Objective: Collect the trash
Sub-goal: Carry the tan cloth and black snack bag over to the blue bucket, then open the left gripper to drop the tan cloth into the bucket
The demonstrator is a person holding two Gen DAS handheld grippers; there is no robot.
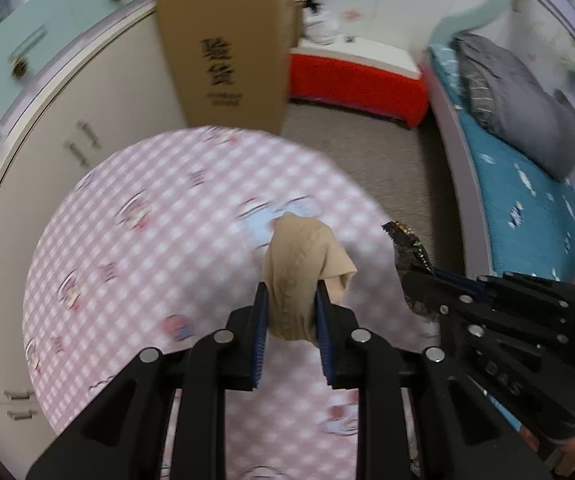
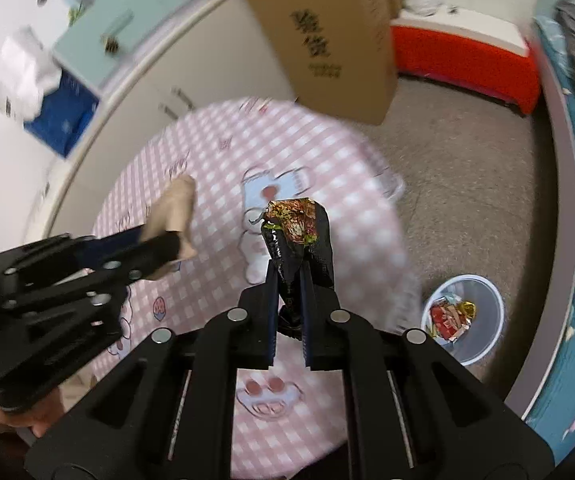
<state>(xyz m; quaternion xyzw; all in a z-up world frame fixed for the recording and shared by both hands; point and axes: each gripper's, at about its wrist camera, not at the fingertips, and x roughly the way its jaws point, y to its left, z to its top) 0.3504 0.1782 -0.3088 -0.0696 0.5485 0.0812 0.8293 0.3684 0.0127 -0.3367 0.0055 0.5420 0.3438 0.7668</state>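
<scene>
My left gripper is shut on a crumpled tan paper napkin and holds it above the round table with the pink checked cloth. It also shows in the right wrist view. My right gripper is shut on a black snack wrapper with a colourful print, held above the table's right part. The wrapper also shows at the right of the left wrist view. A pale bin on the floor at the right holds several wrappers.
A tall cardboard box stands behind the table. White cabinets run along the left. A red and white bench is at the back, and a bed with a blue sheet at the right. Grey carpet lies between table and bed.
</scene>
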